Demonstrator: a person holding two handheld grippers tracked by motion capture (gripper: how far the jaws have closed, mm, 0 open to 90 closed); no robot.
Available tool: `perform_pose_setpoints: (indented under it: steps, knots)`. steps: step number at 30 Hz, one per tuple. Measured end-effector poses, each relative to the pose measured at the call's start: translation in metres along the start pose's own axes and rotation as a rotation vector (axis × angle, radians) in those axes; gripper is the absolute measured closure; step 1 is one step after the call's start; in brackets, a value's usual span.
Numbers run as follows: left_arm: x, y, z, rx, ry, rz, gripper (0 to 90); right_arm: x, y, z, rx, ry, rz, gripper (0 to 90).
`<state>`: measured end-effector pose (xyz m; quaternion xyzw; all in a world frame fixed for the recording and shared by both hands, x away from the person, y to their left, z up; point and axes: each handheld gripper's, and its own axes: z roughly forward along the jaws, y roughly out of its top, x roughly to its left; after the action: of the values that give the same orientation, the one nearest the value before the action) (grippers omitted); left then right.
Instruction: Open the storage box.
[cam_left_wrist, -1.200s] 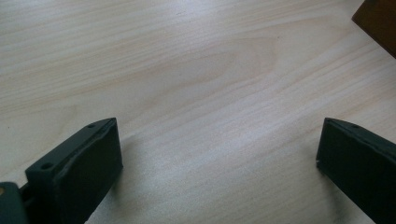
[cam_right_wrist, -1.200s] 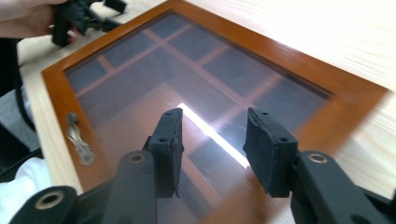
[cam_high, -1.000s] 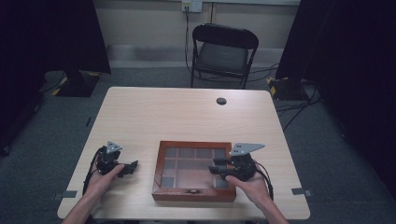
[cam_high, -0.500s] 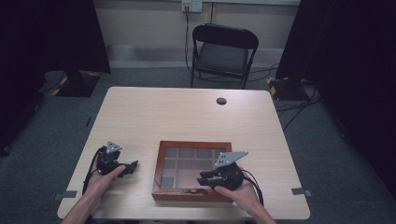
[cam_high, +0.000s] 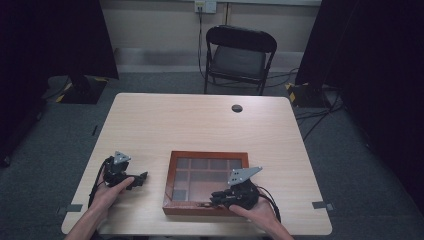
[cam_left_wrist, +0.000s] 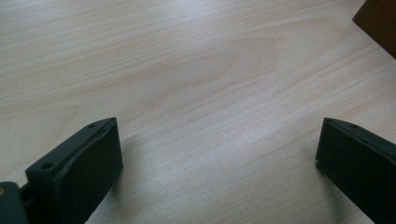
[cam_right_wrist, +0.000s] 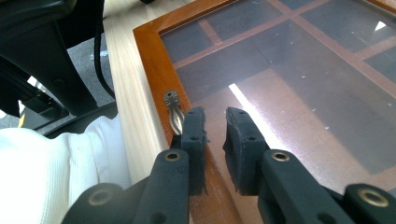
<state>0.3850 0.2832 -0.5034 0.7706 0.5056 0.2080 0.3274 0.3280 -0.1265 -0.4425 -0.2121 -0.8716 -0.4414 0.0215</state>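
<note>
A brown wooden box (cam_high: 170, 180) with a glass lid over several compartments lies at the table's near middle. My right gripper (cam_high: 216, 198) lies low over its front rail and points left. In the right gripper view its jaws (cam_right_wrist: 215, 122) have just been closing. A narrow gap is left between them, with nothing in it. A small metal handle (cam_right_wrist: 173, 112) on the lid's frame (cam_right_wrist: 149, 60) sits just beside the left fingertip (cam_right_wrist: 194, 123). My left gripper (cam_high: 142, 177) rests on the table left of the box, open wide (cam_left_wrist: 219, 158) over bare wood.
A black chair (cam_high: 240, 55) stands beyond the table's far edge, and a dark cable hole (cam_high: 237, 108) sits in the far part of the tabletop. A corner of the box (cam_left_wrist: 380, 21) shows in the left gripper view. A white sleeve (cam_right_wrist: 56, 168) is close beside the right gripper.
My right gripper has moved left and down from the box's right side to its front rail. The left gripper has kept still.
</note>
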Motion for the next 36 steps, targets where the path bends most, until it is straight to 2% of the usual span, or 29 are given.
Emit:
perform_pose_setpoints:
  steps: [7, 12, 17, 21, 25, 31, 35, 36]
  knots:
    - [0.0, 0.001, 0.001, 0.003, 0.005, 0.004, 0.0, 0.004, 0.001, 0.001, -0.011, 0.021, -0.02, 77.5]
    - [-0.001, 0.002, 0.002, -0.001, 0.018, -0.009, 0.0, 0.006, 0.002, 0.002, -0.012, 0.029, -0.033, 77.9]
    - [0.0, 0.002, 0.002, 0.001, 0.011, -0.007, 0.0, 0.007, 0.004, 0.003, -0.012, 0.032, -0.048, 77.2]
    - [-0.001, 0.002, 0.002, 0.001, 0.011, -0.008, 0.0, 0.012, 0.004, 0.008, 0.015, 0.028, -0.078, 78.8]
    - [0.0, 0.002, 0.002, 0.0, 0.011, -0.008, 0.0, 0.012, 0.005, 0.01, 0.015, 0.044, -0.08, 80.9]
    - [0.0, 0.002, 0.001, 0.003, 0.004, 0.001, 0.3, 0.013, 0.007, 0.009, 0.026, 0.043, -0.1, 82.2]
    - [-0.001, 0.003, -0.002, 0.018, -0.016, -0.004, 1.3, 0.013, 0.009, 0.009, 0.036, 0.043, -0.111, 82.4]
    - [-0.002, 0.003, -0.002, 0.02, -0.003, 0.001, 3.0, 0.013, 0.009, 0.009, 0.035, 0.045, -0.112, 82.5]
